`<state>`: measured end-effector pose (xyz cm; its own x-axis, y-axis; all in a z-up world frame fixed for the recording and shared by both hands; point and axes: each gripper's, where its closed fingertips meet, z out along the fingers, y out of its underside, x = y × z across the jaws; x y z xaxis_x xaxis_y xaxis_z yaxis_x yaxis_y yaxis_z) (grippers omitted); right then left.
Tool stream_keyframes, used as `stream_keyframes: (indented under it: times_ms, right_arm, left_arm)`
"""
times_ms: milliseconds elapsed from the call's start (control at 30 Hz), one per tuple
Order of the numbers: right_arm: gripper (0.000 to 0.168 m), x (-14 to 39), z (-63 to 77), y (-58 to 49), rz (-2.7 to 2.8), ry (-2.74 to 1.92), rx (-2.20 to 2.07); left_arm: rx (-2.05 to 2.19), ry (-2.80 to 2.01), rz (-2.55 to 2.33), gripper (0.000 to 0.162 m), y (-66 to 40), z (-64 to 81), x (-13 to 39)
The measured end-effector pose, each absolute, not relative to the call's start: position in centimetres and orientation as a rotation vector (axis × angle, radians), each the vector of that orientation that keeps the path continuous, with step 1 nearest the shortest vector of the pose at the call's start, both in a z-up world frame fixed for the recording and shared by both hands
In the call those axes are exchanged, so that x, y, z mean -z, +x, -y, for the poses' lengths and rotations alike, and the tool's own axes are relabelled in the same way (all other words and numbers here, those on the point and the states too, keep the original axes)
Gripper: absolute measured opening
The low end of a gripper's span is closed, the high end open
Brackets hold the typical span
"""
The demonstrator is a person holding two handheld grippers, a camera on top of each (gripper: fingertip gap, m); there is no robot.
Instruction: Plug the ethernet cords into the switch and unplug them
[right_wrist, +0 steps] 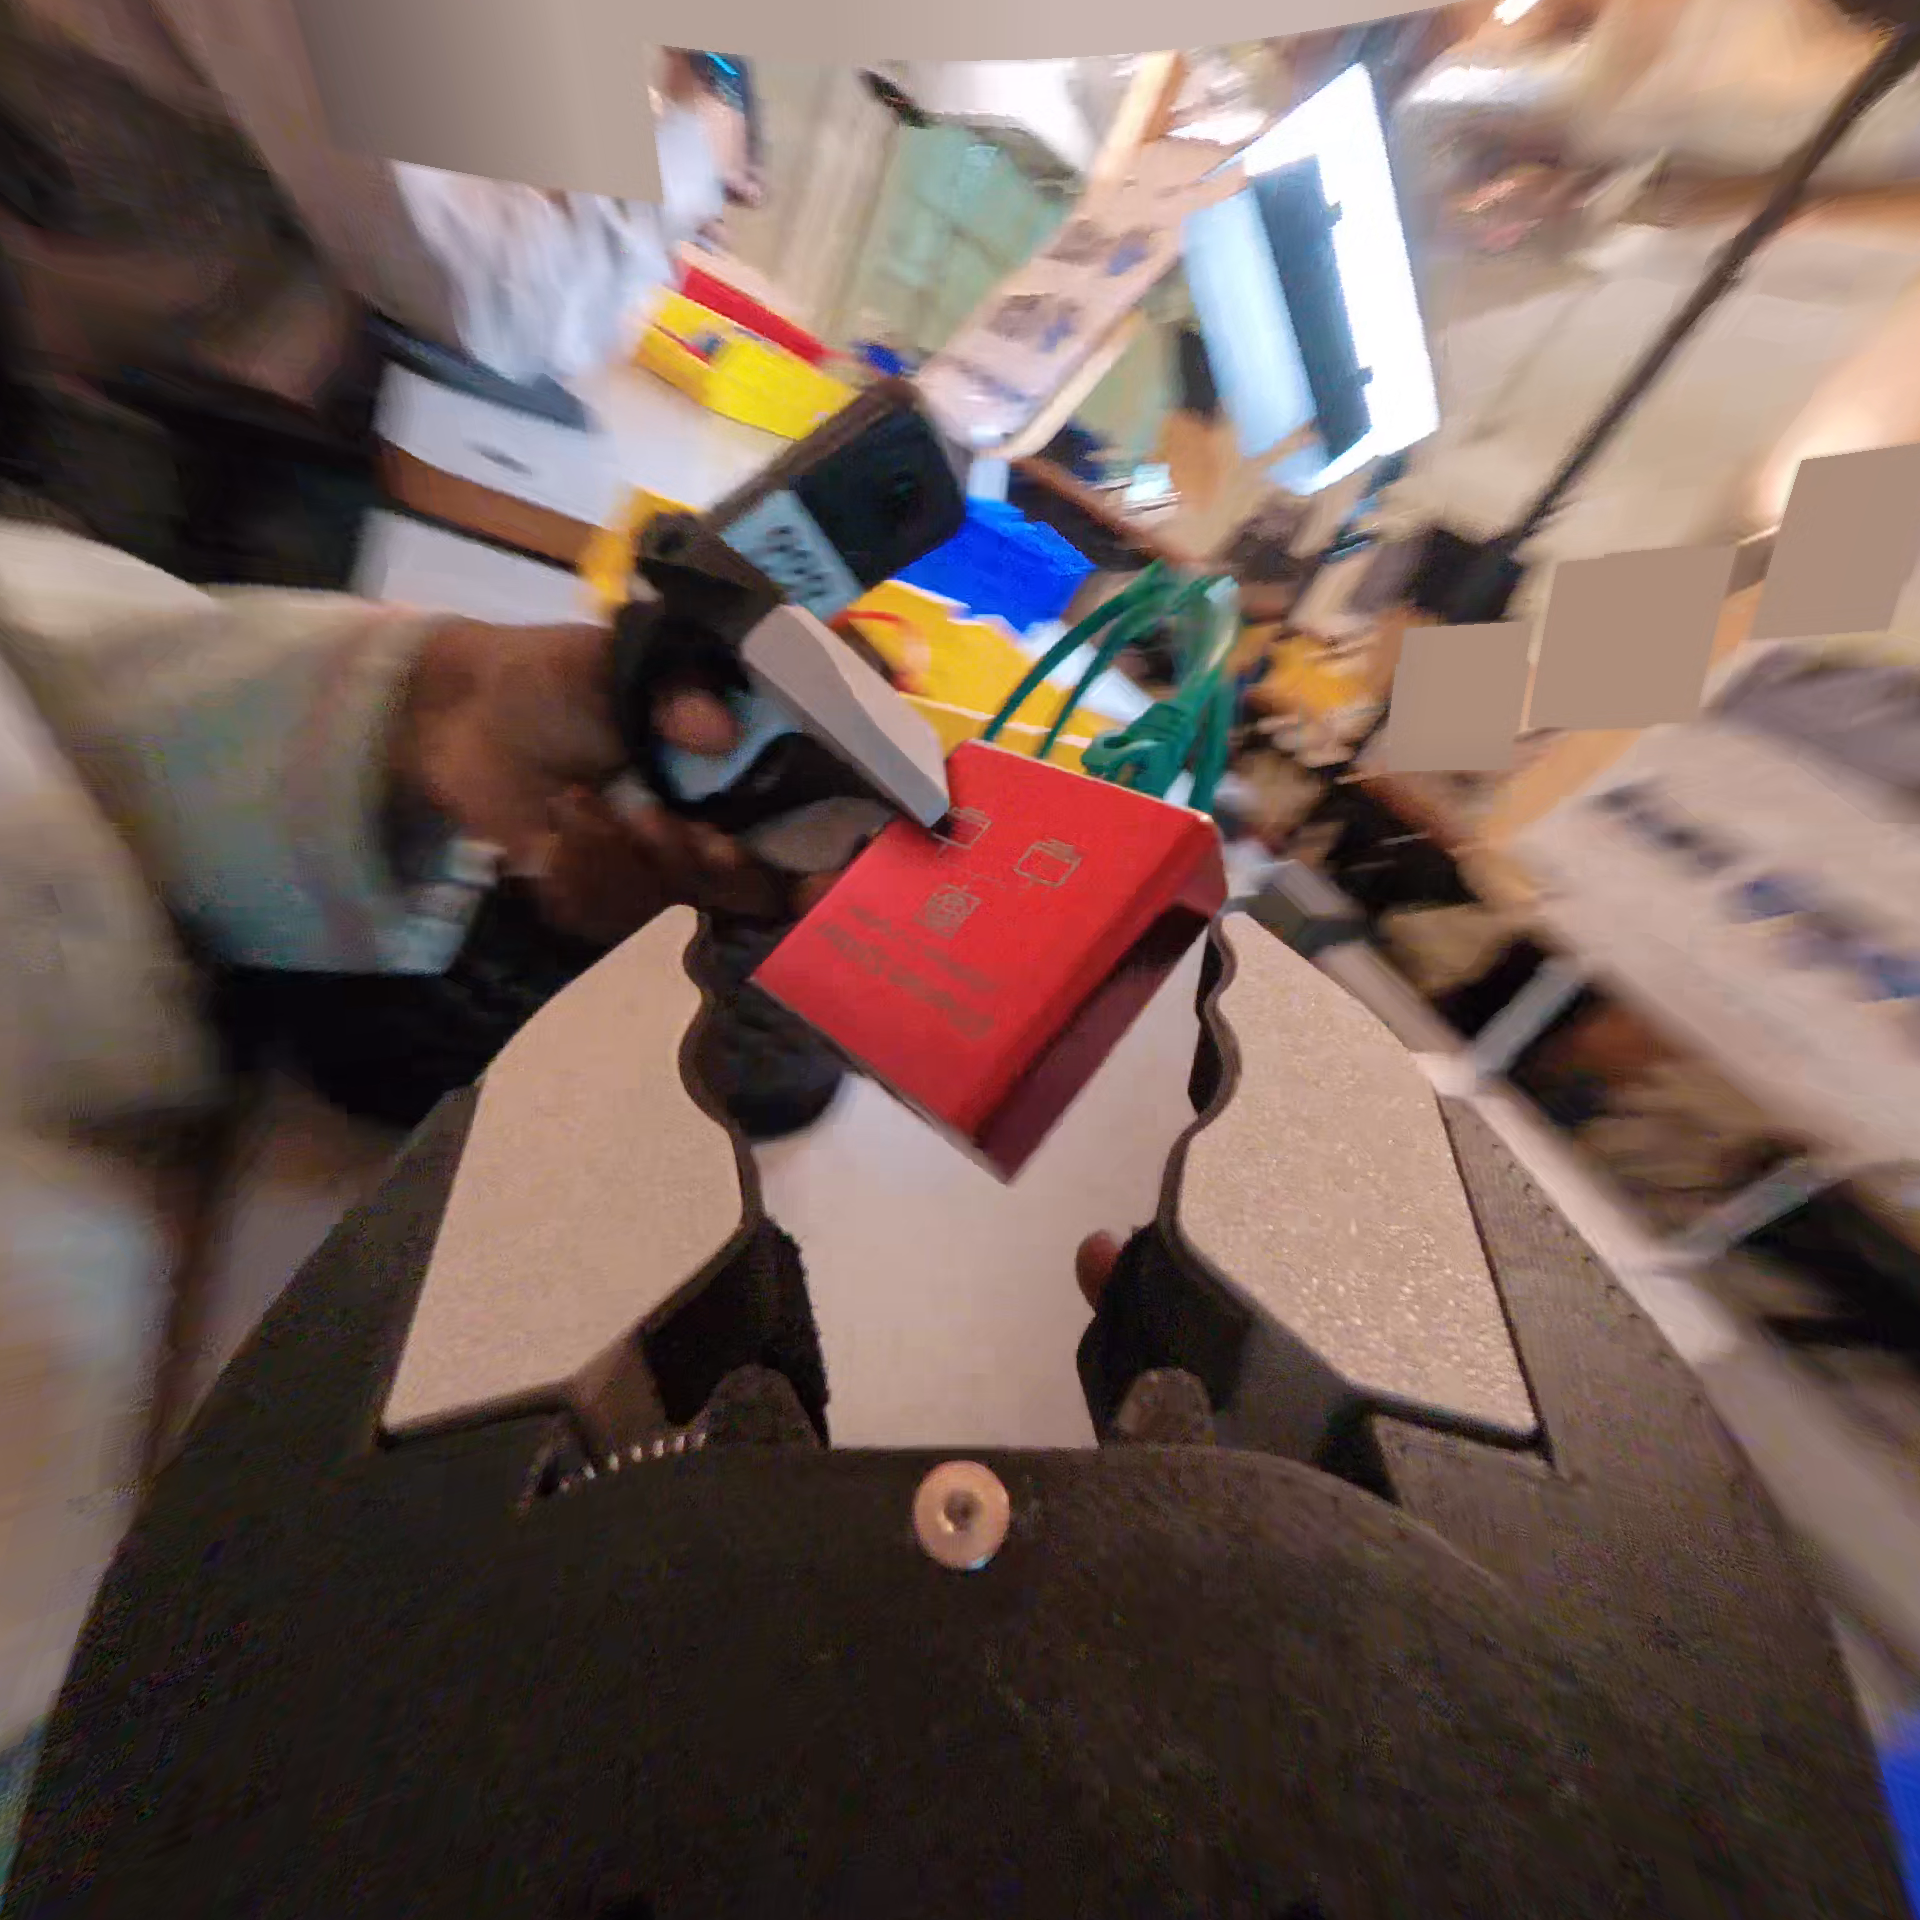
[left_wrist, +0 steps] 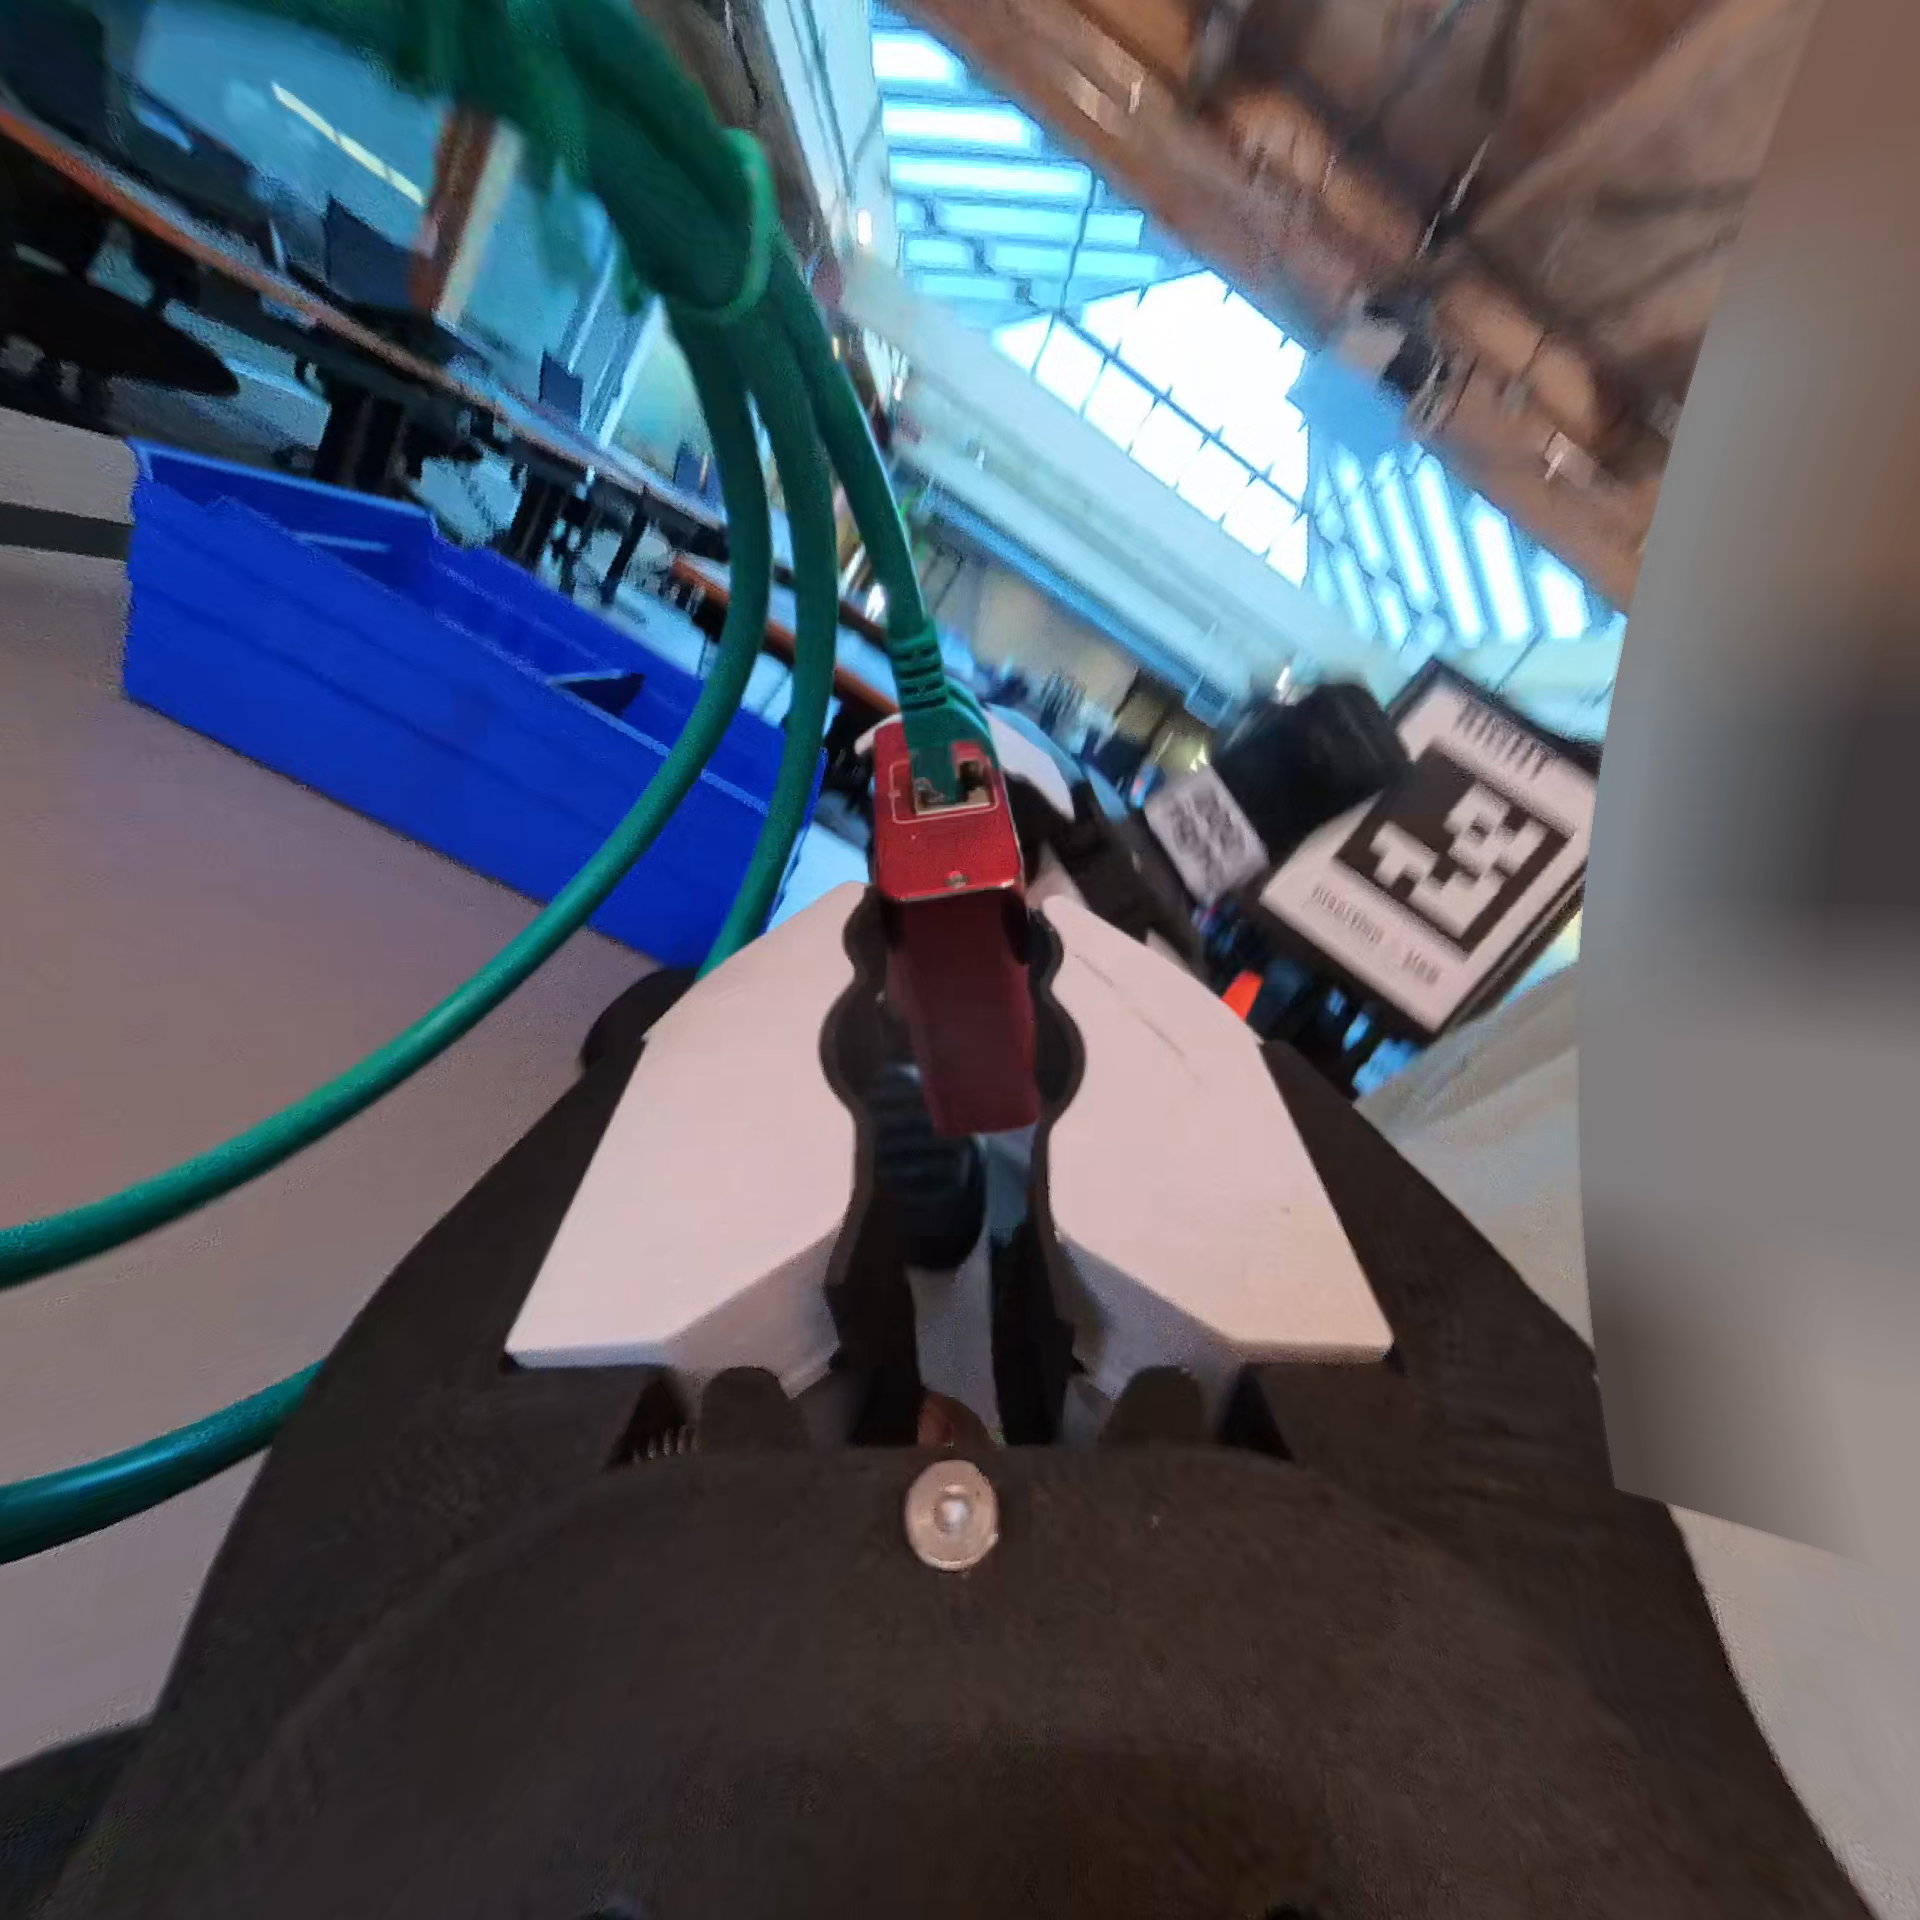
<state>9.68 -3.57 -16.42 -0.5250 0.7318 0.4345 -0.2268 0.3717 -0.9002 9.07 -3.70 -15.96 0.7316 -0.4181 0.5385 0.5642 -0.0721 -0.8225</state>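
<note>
Switch [left_wrist: 951, 925] pinched in left gripper [left_wrist: 951, 997], one unit, red.
One green cord [left_wrist: 914, 634] seated in its far port (loops trail left); right gripper [right_wrist: 951, 997] spread wide just before it, empty.

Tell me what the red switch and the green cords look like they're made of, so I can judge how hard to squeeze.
Red switch: looks like painted or anodised metal, with crisp folded edges, a satin sheen and a small screw at the seam. Green cords: flexible rubbery plastic jacket, matte, bending in smooth loops, with moulded ribbed boots at the plugs.
</note>
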Motion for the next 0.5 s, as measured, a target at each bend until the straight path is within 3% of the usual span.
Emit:
stream_keyframes:
  times_ms: [200, 233, 267, 400, 500]
  right_arm:
    - [0.057, 15.9, 3.5, 10.6, 1.781, -0.819, -2.113]
    - [0.049, 16.1, 3.7, 10.3, 1.780, -0.833, -2.150]
    - [0.032, 16.2, 4.0, 10.2, 1.778, -0.836, -2.180]
    - [0.026, 15.2, 3.4, 9.9, 1.559, -0.835, -2.356]
    - [0.026, 14.1, 1.2, 9.3, 1.213, -0.896, -2.462]
  left_arm:
    - [0.725, -1.619, -0.092, 0.025, 9.6, 5.3, 16.3]
    - [0.725, -1.642, -0.121, 0.025, 9.9, 5.2, 16.5]
    - [0.729, -1.660, -0.152, 0.025, 10.3, 5.3, 16.6]
    - [0.636, -1.647, -0.096, 0.025, 9.5, 4.5, 16.5]
    - [0.608, -1.564, 0.046, 0.056, 8.7, 3.6, 16.4]
